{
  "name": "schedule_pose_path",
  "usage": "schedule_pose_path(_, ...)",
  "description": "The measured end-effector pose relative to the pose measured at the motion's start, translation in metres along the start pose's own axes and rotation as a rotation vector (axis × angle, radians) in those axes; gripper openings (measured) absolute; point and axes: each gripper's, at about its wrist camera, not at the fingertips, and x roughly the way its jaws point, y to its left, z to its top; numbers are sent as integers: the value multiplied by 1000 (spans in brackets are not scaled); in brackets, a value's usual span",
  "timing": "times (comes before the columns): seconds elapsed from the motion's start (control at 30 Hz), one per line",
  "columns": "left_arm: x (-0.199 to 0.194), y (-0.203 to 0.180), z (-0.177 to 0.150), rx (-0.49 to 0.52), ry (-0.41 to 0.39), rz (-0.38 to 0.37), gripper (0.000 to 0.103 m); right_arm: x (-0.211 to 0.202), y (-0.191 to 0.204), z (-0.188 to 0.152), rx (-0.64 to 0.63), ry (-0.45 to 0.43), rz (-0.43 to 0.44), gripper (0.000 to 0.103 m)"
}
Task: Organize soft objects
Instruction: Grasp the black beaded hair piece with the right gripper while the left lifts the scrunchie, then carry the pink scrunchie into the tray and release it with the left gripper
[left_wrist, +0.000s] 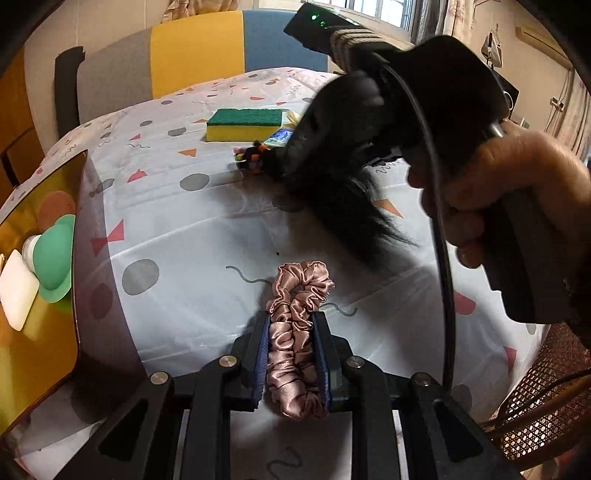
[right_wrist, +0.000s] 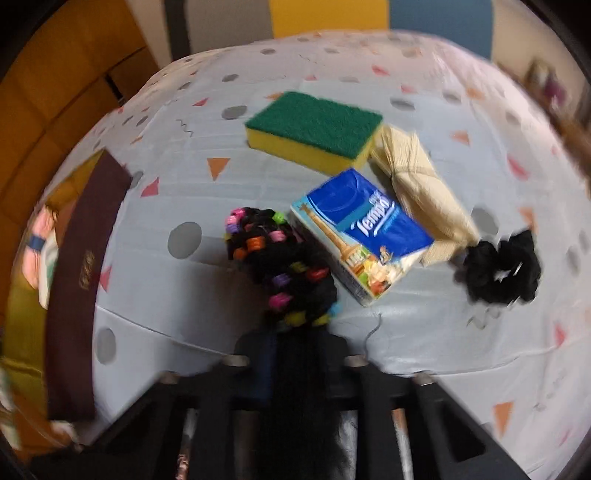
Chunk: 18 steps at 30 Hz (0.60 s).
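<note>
A pink satin scrunchie (left_wrist: 301, 280) is pinched between the pads of my left gripper (left_wrist: 291, 317), which is shut on it just above the patterned tablecloth (left_wrist: 184, 240). My right gripper (right_wrist: 295, 339) is shut on a black hairpiece with coloured beads (right_wrist: 280, 266). The beaded end lies on the cloth and a black tail runs back through the jaws. In the left wrist view that tail (left_wrist: 351, 210) hangs from the right gripper (left_wrist: 277, 162), held by a hand (left_wrist: 509, 184). At the left an open maroon box (left_wrist: 77, 258) with a gold inside holds a green puff (left_wrist: 55, 254) and a white pad (left_wrist: 16, 291).
On the cloth lie a yellow-green sponge (right_wrist: 314, 129), a blue tissue pack (right_wrist: 362, 236), a folded beige cloth (right_wrist: 417, 184) and a black scrunchie (right_wrist: 502, 266). A grey, yellow and blue chair back (left_wrist: 195, 51) stands behind the table. A wicker seat (left_wrist: 546, 387) is at the right.
</note>
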Motion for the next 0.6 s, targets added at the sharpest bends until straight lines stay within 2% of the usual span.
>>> schedule_pose_path(0.1, 0, 3, 0, -10, -3, -13, 22, -12, -5, -17, -30, 10, 5, 14)
schedule_pose_path(0.23, -1, 8, 0, -26, -6, -32, 21, -28, -30, -53, -17, 37, -4, 14)
schedule_pose_path(0.27, -1, 9, 0, -31, -6, -37, 21, -32, -40, -66, -15, 29, -31, 14)
schedule_pose_path(0.37, -1, 12, 0, -44, 1, -47, 21, -41, -62, -84, 29, -1, -20, 14)
schedule_pose_path(0.6, -8, 13, -2, -42, 11, -53, 20, -40, -64, -85, 3, -13, -33, 15)
